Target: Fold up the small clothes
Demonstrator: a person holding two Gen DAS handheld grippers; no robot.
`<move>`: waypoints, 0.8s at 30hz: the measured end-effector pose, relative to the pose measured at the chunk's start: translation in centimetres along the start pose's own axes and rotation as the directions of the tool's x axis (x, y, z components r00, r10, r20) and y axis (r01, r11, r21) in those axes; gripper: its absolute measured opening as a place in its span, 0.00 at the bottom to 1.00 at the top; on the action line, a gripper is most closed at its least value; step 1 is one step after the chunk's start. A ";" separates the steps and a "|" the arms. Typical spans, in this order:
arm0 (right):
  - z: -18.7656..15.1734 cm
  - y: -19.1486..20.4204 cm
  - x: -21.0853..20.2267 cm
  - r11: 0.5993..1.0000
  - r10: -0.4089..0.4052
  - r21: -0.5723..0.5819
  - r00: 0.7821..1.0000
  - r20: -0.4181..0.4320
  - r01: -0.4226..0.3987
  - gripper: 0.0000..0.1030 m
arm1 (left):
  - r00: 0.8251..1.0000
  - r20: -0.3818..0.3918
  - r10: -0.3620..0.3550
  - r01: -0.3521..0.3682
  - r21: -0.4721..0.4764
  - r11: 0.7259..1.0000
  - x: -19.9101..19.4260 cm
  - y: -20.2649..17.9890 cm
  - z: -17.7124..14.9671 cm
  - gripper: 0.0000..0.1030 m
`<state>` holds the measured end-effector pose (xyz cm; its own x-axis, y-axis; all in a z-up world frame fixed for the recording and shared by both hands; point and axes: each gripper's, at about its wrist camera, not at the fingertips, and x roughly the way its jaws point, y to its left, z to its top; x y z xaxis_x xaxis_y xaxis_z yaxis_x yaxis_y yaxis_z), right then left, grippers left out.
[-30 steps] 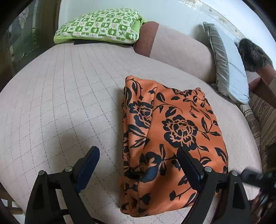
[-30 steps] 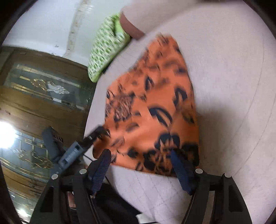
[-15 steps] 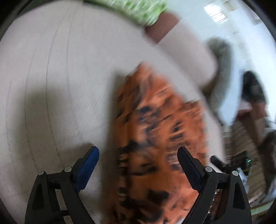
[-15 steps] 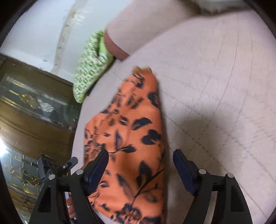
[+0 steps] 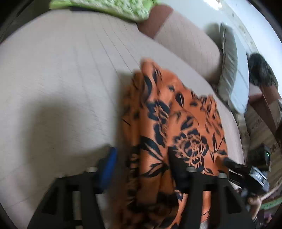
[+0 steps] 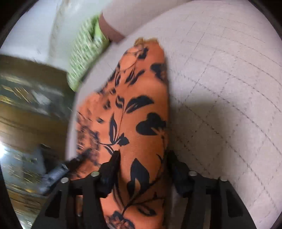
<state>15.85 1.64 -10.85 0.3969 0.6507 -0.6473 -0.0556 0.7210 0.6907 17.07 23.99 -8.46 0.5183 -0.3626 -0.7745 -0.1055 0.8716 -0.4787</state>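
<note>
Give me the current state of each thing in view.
Garment: folded, lying on the couch.
Left tongs: jaws closing, garment edge between them.
Right tongs: open, straddling the garment's near end.
Green pillow: lying at the couch's far end.

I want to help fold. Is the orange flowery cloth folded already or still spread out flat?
Folded already, at least partly. The orange floral cloth lies as a narrow strip on the quilted cushion, with stacked layers showing along its left edge.

Soft indoor daylight; both fisheye views are motion-blurred, edges bent, with gripper shadows on the quilted cushion (image 5: 61, 79).
</note>
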 end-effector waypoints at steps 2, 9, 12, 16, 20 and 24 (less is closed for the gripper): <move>0.2 0.4 -1.1 0.999 0.022 -0.036 0.999 0.050 -0.020 0.76 | 0.998 0.065 0.010 -0.010 -0.011 1.000 -1.6 0.7 0.2 0.80; 0.2 0.4 4.8 0.999 -0.011 -0.037 0.996 -0.092 0.008 0.37 | 0.997 -0.075 0.003 0.009 0.161 0.987 1.1 -0.6 0.4 0.24; 0.1 3.7 3.1 0.989 -0.030 -0.149 0.999 -0.039 0.024 0.32 | 0.999 -0.022 0.041 -0.037 0.169 0.985 -1.2 -1.0 0.7 0.23; 1.3 6.6 -1.3 0.969 -0.036 -0.243 0.999 0.029 0.042 0.32 | 0.998 0.064 0.011 -0.024 0.218 0.976 -5.5 -2.9 0.2 0.22; 4.2 8.1 -6.8 0.958 0.006 -0.285 0.993 0.114 0.027 0.32 | 0.983 0.171 -0.065 0.020 0.251 0.968 -10.1 -6.0 1.4 0.23; 6.7 8.0 -10.9 0.956 0.031 -0.292 0.984 0.174 0.021 0.32 | 0.968 0.221 -0.120 0.054 0.286 0.957 -11.4 -8.8 2.7 0.23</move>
<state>17.23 -1.28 3.90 0.5487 0.6215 -0.5592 -0.3121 0.7728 0.5526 14.37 21.34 5.72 0.7021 -0.3830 -0.6004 0.1699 0.9088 -0.3810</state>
